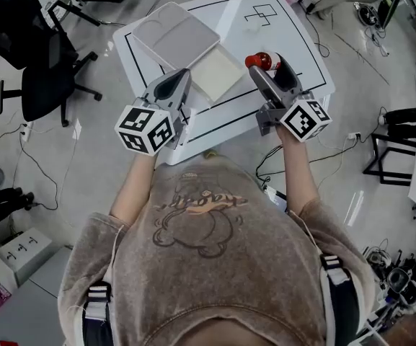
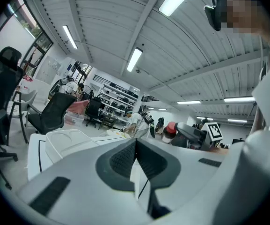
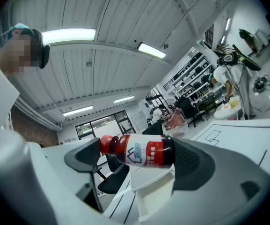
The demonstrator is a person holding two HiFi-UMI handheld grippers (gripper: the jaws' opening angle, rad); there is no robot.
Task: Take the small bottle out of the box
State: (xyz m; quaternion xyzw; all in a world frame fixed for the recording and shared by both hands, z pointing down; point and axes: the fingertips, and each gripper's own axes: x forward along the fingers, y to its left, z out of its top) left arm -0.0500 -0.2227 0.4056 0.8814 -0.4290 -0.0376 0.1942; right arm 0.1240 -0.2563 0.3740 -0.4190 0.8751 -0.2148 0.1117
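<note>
Right tool: jaws parted and clamped on the small bottle, ribbed dark pads at either end of it. The bottle is a dark cylinder with a red screw cap and a glossy red-and-white label. Its long axis lies level and crosswise to the jaws, with the cap towards the left tool. It is out of the box, held just beside the box's right edge in the head view.

Left tool: jaws pressed together, nothing between them, tip near the box's near-left corner. I cannot tell whether it touches the box.

Box: white, shallow, rectangular and smooth, with its lid laid open beyond it.

Counter: white, marked with black lines.
</note>
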